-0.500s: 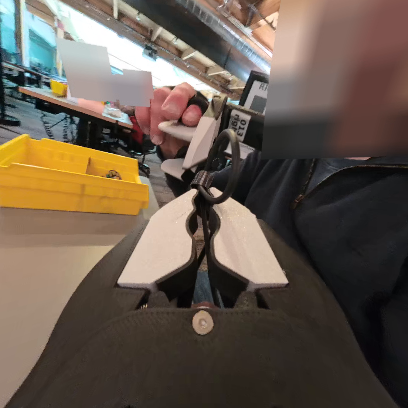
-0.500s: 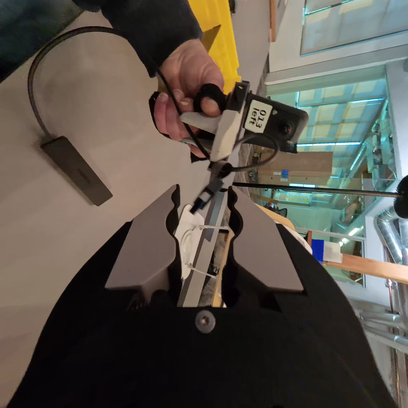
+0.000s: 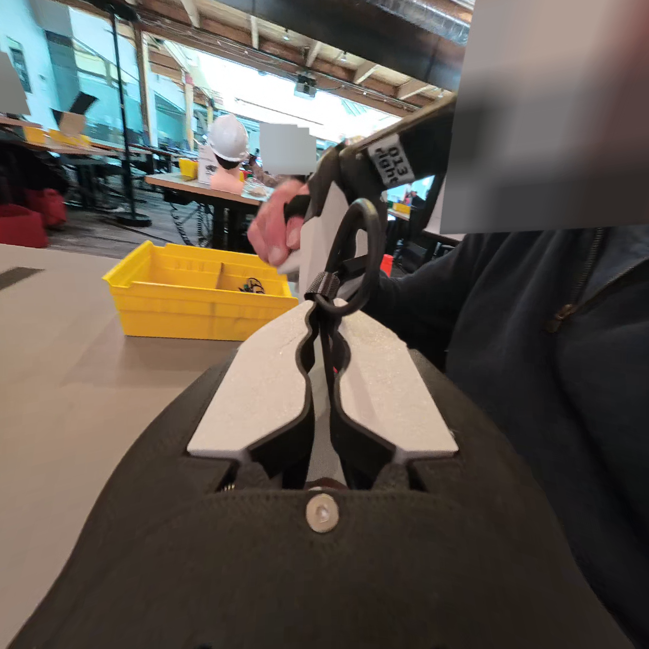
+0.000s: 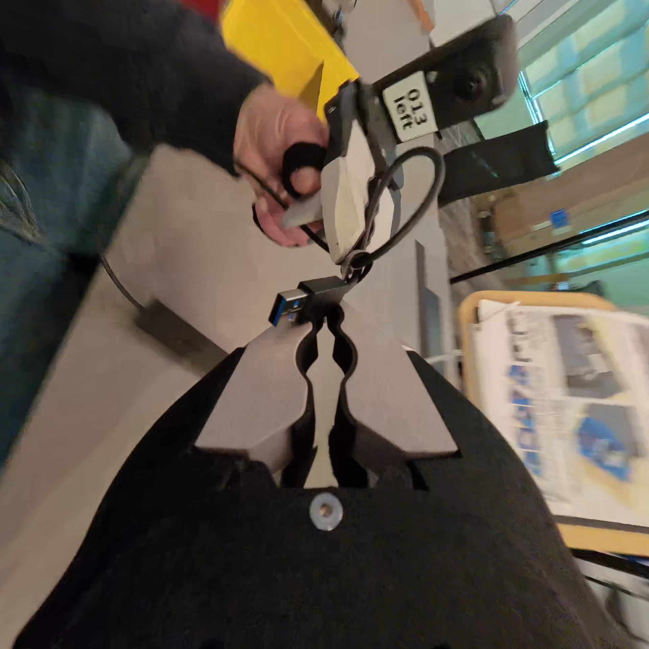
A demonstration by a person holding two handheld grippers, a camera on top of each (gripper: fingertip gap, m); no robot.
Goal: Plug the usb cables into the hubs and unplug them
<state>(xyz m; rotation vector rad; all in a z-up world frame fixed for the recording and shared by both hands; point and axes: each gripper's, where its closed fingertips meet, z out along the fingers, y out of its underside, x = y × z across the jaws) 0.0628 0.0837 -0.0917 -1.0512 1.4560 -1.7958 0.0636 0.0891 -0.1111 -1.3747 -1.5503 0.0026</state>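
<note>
1. The right gripper [image 4: 325, 318] pinched the black housing of the USB plug [image 4: 305, 298] at its very fingertips, jaws nearly pressed together.
2. The plug's long axis lay crosswise to those fingers, its metal blue-tongued end pointing left in the right wrist view, towards the dark hub [image 4: 165, 325] lying flat on the grey table [image 4: 196, 267].
3. The left gripper [image 3: 325, 312] was clamped on the thin black cable [image 3: 328, 354], with the bundled loop [image 3: 354, 256] and its strap standing just past the tips.
4. Both grippers met tip to tip above the table (a handover pose), each held in a hand [image 4: 277, 168].
5. The hub sat blurred, so its port side could not be told; it seemed nearer the right gripper.
6. A yellow bin [image 3: 200, 298] stood well apart.
</note>
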